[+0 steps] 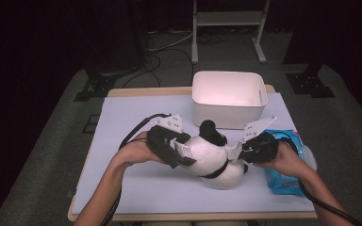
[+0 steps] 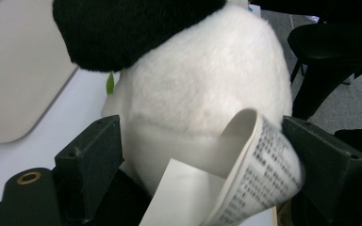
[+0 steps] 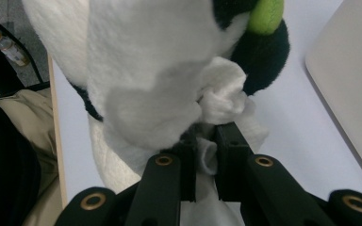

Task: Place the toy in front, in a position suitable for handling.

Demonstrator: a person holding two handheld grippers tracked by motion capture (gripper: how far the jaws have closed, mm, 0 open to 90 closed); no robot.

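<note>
Dark room, pale table (image 1: pixel 136 113) | plush panda (image 1: pixel 214 162) lies mid-table before white bin (image 1: pixel 228 96) | left gripper (image 2: pixel 202 141) spread wide around panda's body, pads not pressing | right gripper (image 3: pixel 206 157) pinches white wipe (image 3: pixel 221 94) against panda | risk: unheld panda may roll under wiping; curled paper tag (image 2: pixel 259 165) could snag in the left jaws

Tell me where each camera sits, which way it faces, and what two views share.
High view: above the table, facing forward and down; both forearms, left gripper, right gripper.
Left gripper view: rides that gripper, facing the plush panda and its paper tag between open jaws.
Right gripper view: rides that gripper, jaws shut on a white cloth at the panda.
Shared: panda, white bin.
</note>
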